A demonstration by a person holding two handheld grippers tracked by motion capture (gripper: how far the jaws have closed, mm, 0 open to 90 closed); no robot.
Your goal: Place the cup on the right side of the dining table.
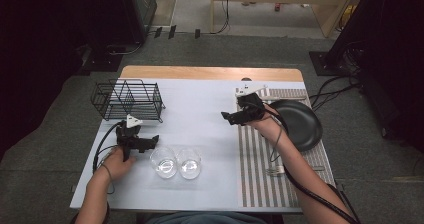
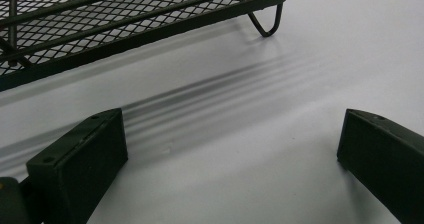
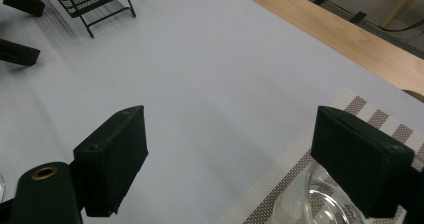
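Note:
My left gripper (image 1: 152, 143) hovers open over the white table sheet (image 1: 200, 114), just in front of a black wire rack (image 1: 128, 100). In the left gripper view the jaws (image 2: 230, 129) stand wide apart over bare sheet, with the rack's mesh base (image 2: 125, 19) ahead. Two clear glasses (image 1: 163, 162) (image 1: 189, 163) stand to the right of that gripper. My right gripper (image 1: 227, 117) is open at the left edge of the striped placemat (image 1: 260, 174). In the right gripper view (image 3: 227, 129) a clear glass (image 3: 305, 204) sits low beside the right jaw, not held.
A black plate (image 1: 300, 126) lies on the placemat's far right. A fork (image 1: 275, 171) rests on the mat near the right forearm. A wooden table edge (image 1: 210, 73) runs along the back. Cables trail on the floor at right.

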